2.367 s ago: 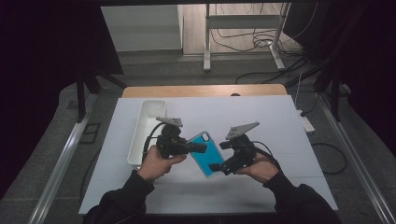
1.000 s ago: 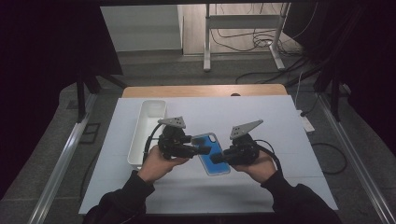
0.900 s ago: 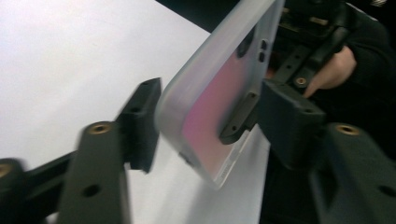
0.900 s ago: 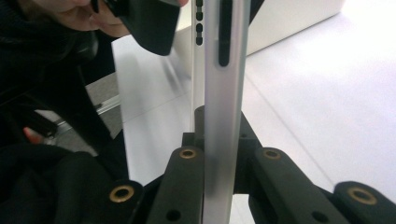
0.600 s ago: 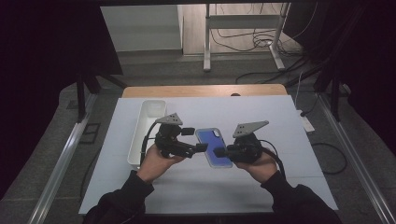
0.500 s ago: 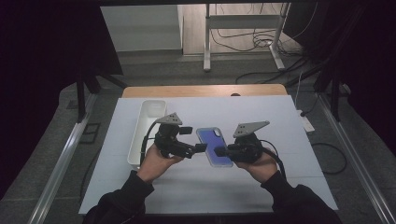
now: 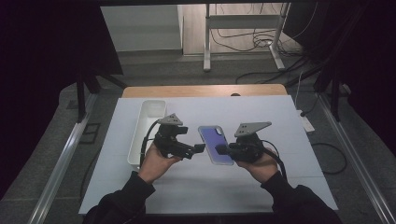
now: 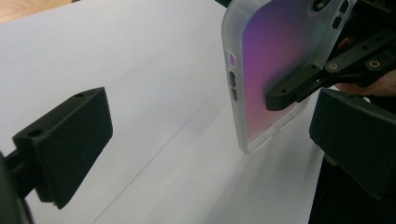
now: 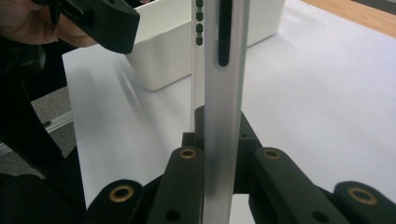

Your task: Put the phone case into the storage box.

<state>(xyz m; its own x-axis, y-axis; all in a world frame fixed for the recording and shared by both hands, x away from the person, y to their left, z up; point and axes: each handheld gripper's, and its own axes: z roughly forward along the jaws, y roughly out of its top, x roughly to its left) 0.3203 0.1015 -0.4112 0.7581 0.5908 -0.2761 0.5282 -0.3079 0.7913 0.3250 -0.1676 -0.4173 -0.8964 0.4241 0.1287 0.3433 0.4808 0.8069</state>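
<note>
my right gripper (image 7: 223, 150) has its jaws clamped on the near edge of a frosted, purple-backed phone case (image 7: 215, 144), held above the white desk (image 7: 289, 130) mid-scene. my left gripper (image 7: 198, 150), jaws just opened wide and empty, sits just left of it.

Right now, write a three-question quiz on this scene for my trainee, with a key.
1. True or false: the right gripper is shut on the phone case.
2. Which best describes the left gripper? A) clamped on the case B) open, its jaws apart with the case beyond them C) resting inside the white bin
3. Fill in: the white bin stands on the table on the person's ____ side.

Key: 1. True: in the right gripper view its jaws pinch the case's thin edge. 2. B: its jaws have just been opening and nothing lies between the pads. 3. Left.
</note>
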